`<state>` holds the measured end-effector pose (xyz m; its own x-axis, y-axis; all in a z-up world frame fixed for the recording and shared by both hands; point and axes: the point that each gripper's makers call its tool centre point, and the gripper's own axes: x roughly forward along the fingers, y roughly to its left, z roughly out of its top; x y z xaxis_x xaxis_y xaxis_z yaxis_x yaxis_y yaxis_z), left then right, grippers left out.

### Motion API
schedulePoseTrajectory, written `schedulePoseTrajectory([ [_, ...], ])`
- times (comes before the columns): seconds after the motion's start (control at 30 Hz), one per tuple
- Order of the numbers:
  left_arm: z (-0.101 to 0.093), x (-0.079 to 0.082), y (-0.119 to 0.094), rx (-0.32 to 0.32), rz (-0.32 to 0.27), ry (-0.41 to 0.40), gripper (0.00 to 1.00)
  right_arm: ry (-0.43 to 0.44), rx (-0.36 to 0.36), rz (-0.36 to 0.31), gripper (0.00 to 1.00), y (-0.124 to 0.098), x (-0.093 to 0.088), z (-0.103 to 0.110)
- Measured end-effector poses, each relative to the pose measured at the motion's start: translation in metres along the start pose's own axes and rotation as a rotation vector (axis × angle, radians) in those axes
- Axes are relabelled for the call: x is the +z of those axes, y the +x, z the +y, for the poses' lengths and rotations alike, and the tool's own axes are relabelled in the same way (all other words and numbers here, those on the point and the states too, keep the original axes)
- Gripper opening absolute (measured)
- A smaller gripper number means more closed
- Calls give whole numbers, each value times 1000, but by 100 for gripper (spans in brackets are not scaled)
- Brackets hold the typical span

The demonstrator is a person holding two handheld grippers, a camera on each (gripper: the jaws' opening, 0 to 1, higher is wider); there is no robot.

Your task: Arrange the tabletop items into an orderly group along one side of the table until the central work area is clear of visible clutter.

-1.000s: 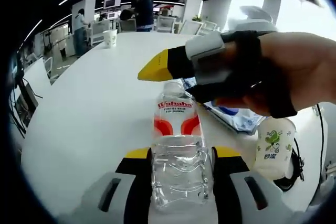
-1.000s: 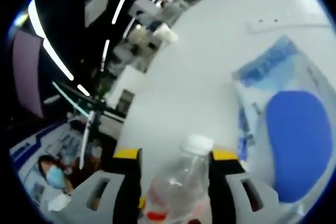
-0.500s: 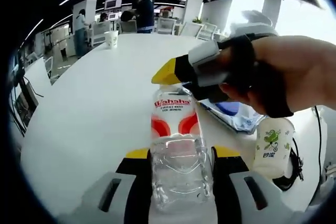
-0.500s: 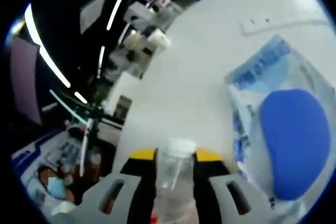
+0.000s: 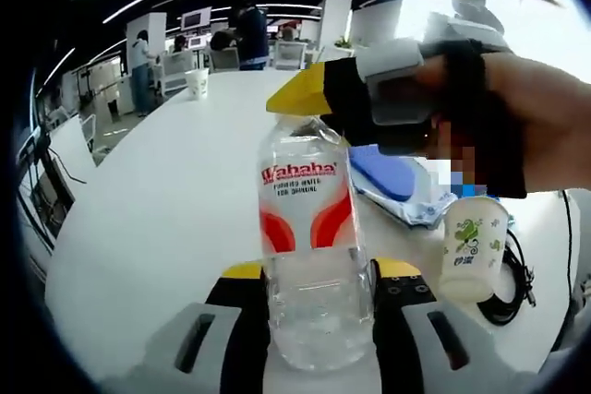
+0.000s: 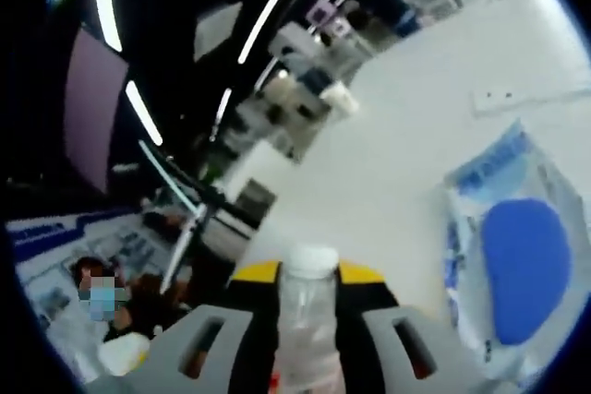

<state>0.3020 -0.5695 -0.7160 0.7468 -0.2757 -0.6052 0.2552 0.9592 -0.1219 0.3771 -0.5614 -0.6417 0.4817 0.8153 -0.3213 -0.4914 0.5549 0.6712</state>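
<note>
In the left gripper view, the left gripper (image 5: 319,288) has its yellow-tipped jaws clamped on the lower body of a clear plastic water bottle with a red-and-white label (image 5: 309,246), which stands upright between them on the white counter (image 5: 157,200). Above those jaws, the right gripper (image 5: 309,103), held by a person's hand (image 5: 526,126), comes in from the right with its yellow tip at the bottle's top. In the right gripper view, the right gripper (image 6: 307,276) has its jaws pressed against either side of the bottle's neck just under the white cap (image 6: 309,260). To the right of the left gripper's jaws, near the bottle but apart from it, a white paper cup with a green print (image 5: 471,246) stands on the counter, with a black cable (image 5: 517,274) beside it. Beyond the cup lies a clear plastic bag holding something blue (image 5: 392,177); in the right gripper view this bag (image 6: 517,265) lies right of the jaws. Far ahead of the left gripper's jaws, another white paper cup (image 5: 196,83) stands near the counter's far edge.
</note>
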Motion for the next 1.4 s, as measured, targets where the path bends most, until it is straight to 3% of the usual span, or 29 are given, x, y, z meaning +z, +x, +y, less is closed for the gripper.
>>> schedulePoseTrajectory([
  [0.13, 3, 5, -1, 7, -13, 15, 40, -145, 35, -36, 18, -8, 9, 18],
  [0.43, 8, 27, 5, 6, -88, 36, 40, -362, 111, -142, 18, -17, 27, 48],
  [0.77, 17, 39, 16, 1, -143, 34, 40, -564, 217, -196, 18, -20, 29, 74],
  [1.17, 23, 48, 29, 34, -180, 61, 39, -576, 316, -228, 18, -18, 35, 69],
  [1.4, 29, 41, 29, 93, -179, 77, 39, -591, 364, -199, 18, -14, 28, 64],
])
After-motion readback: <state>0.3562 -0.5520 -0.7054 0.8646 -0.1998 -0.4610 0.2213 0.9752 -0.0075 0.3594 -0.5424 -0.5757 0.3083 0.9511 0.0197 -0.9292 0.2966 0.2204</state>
